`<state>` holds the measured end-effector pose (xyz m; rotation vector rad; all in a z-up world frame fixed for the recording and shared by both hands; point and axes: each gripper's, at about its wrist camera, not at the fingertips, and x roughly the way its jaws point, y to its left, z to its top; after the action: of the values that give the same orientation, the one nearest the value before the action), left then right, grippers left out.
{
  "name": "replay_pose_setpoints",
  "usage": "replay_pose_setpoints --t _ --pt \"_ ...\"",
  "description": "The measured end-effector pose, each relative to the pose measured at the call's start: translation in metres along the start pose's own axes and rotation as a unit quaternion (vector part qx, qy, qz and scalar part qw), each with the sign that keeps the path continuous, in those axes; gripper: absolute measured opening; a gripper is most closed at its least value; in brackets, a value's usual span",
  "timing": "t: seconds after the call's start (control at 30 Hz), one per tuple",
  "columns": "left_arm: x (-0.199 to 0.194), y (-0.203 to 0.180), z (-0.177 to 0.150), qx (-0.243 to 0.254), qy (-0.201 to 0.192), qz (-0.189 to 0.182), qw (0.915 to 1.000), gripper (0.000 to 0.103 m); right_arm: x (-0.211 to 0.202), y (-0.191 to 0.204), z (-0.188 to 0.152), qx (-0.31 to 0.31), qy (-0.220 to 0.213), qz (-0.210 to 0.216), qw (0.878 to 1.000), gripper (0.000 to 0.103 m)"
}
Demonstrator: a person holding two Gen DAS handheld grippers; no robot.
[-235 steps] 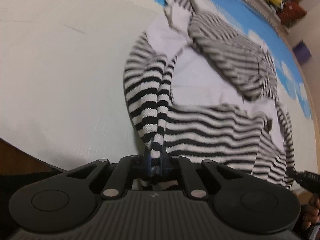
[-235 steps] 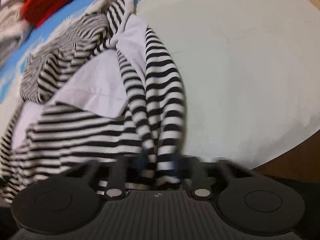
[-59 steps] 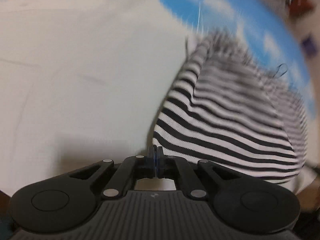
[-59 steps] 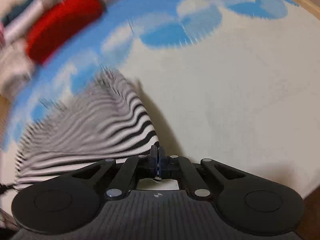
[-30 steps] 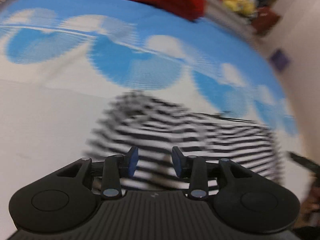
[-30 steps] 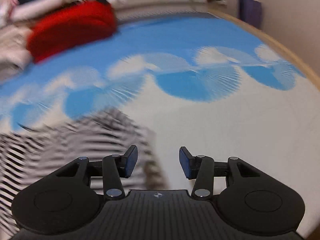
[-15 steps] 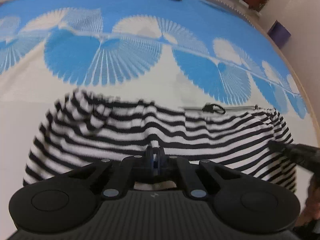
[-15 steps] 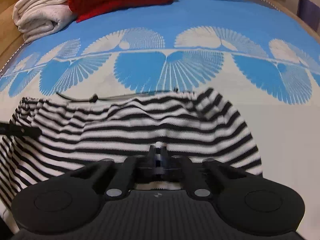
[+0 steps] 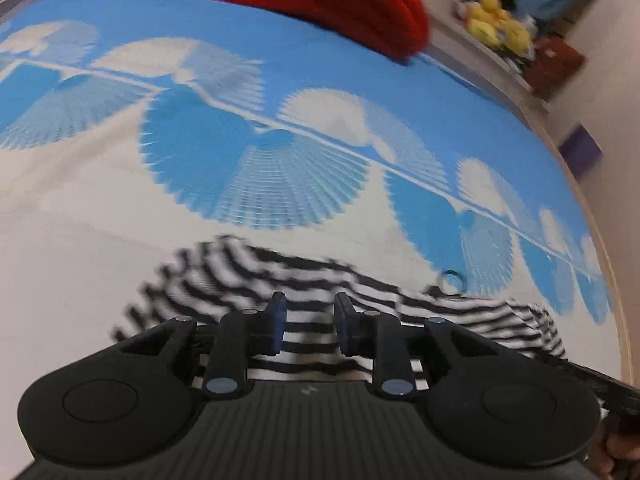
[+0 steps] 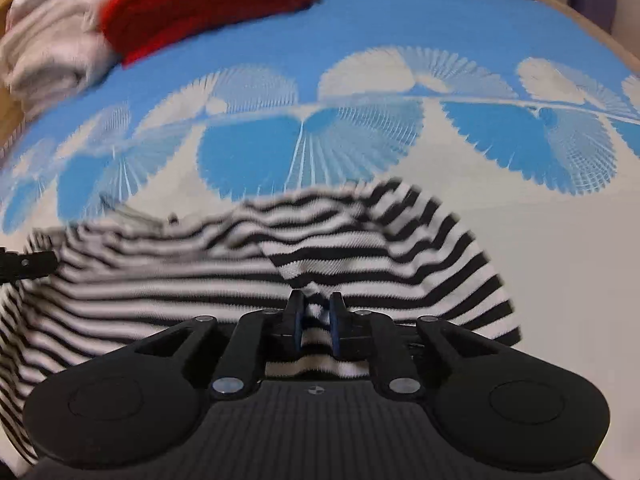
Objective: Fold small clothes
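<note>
Folding: striped top (image 10: 248,268) lies bunched on the near bed (image 9: 80,240).
Left claw (image 9: 308,326): spread, empty.
Right claw (image 10: 314,326): parted around a fabric ridge.
Risk: we reckon it drags the fold crooked.

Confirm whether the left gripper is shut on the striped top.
No, the left gripper is open, its pads apart over the striped top.

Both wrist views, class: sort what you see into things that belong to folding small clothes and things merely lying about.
Belongs to the job:
black-and-white striped knit garment
left gripper
right gripper

Lying about:
red knitted item
folded pale cloths
yellow soft toys
blue-and-white fan-patterned cover
</note>
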<state>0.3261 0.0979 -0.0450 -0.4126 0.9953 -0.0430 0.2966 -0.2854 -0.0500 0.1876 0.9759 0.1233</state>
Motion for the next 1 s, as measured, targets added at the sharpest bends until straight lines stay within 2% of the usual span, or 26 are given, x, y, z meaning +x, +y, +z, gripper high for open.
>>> replay_pose_setpoints --t 0.07,0.1,0.13,0.17,0.2,0.27,0.33,0.4,0.47,0.5,0.53,0.6,0.63,0.67,0.77,0.83,0.87,0.9,0.93,1.0 --pt "0.021 0.013 -0.004 0.001 0.053 0.045 0.9976 0.028 -0.004 -0.008 0.002 0.016 -0.013 0.001 1.000 0.025" --pt "0.033 0.018 -0.008 0.004 0.083 0.067 0.9943 0.024 0.002 -0.011 0.000 0.015 0.003 -0.016 1.000 0.029" --pt "0.035 0.022 -0.010 0.005 0.088 0.072 0.9935 0.024 0.011 -0.015 -0.004 0.011 0.037 -0.040 0.998 0.034" --pt "0.032 0.022 -0.009 0.006 0.081 0.067 0.9944 0.024 0.017 -0.018 -0.007 0.011 0.061 -0.052 0.997 0.037" --pt "0.024 0.021 -0.006 0.008 0.069 0.061 0.9957 0.025 0.016 -0.022 -0.008 0.020 0.063 -0.054 0.996 0.038" --pt "0.009 0.018 -0.004 0.012 0.047 0.046 0.9978 0.025 0.002 -0.025 -0.004 0.031 0.034 -0.043 0.998 0.038" --pt "-0.010 0.011 -0.004 0.026 0.031 0.011 0.9991 0.025 -0.012 -0.026 -0.005 0.015 0.016 -0.047 0.999 0.038" --pt "-0.021 -0.001 -0.013 0.054 0.045 -0.025 0.9972 0.028 -0.024 -0.031 -0.008 0.008 0.014 -0.045 0.999 0.039" --pt "-0.020 -0.012 -0.025 0.098 0.082 -0.065 0.9897 0.035 -0.032 -0.042 -0.013 0.006 0.029 -0.040 0.999 0.040" --pt "-0.015 -0.017 -0.032 0.123 0.103 -0.070 0.9845 0.041 -0.031 -0.047 -0.018 0.001 0.046 -0.047 0.998 0.040" --pt "-0.005 -0.023 -0.041 0.158 0.125 -0.050 0.9782 0.041 -0.027 -0.052 -0.024 -0.005 0.075 -0.062 0.995 0.041" --pt "0.005 -0.030 -0.056 0.205 0.139 -0.001 0.9688 0.037 -0.015 -0.063 -0.038 -0.010 0.134 -0.093 0.987 0.042" --pt "0.004 -0.030 -0.056 0.208 0.133 0.003 0.9691 0.037 -0.017 -0.068 -0.041 -0.004 0.136 -0.094 0.986 0.043" --pt "-0.002 -0.028 -0.055 0.197 0.125 -0.003 0.9724 0.037 -0.026 -0.071 -0.040 0.004 0.119 -0.088 0.989 0.043" --pt "-0.032 -0.014 -0.045 0.150 0.091 -0.039 0.9838 0.037 -0.053 -0.074 -0.042 0.004 0.076 -0.080 0.994 0.043" --pt "-0.042 -0.003 -0.046 0.139 0.094 -0.039 0.9850 0.037 -0.059 -0.080 -0.051 -0.002 0.091 -0.080 0.993 0.043" --pt "-0.038 0.004 -0.049 0.137 0.110 -0.023 0.9841 0.037 -0.057 -0.084 -0.057 -0.007 0.109 -0.086 0.990 0.043" --pt "-0.027 0.013 -0.054 0.137 0.139 0.008 0.9807 0.042 -0.055 -0.087 -0.065 -0.015 0.132 -0.095 0.986 0.044" --pt "-0.017 0.022 -0.056 0.135 0.160 0.021 0.9777 0.046 -0.050 -0.090 -0.073 -0.027 0.157 -0.108 0.981 0.044" --pt "-0.023 0.027 -0.057 0.125 0.156 0.007 0.9799 0.045 -0.050 -0.093 -0.080 -0.040 0.158 -0.118 0.980 0.050"
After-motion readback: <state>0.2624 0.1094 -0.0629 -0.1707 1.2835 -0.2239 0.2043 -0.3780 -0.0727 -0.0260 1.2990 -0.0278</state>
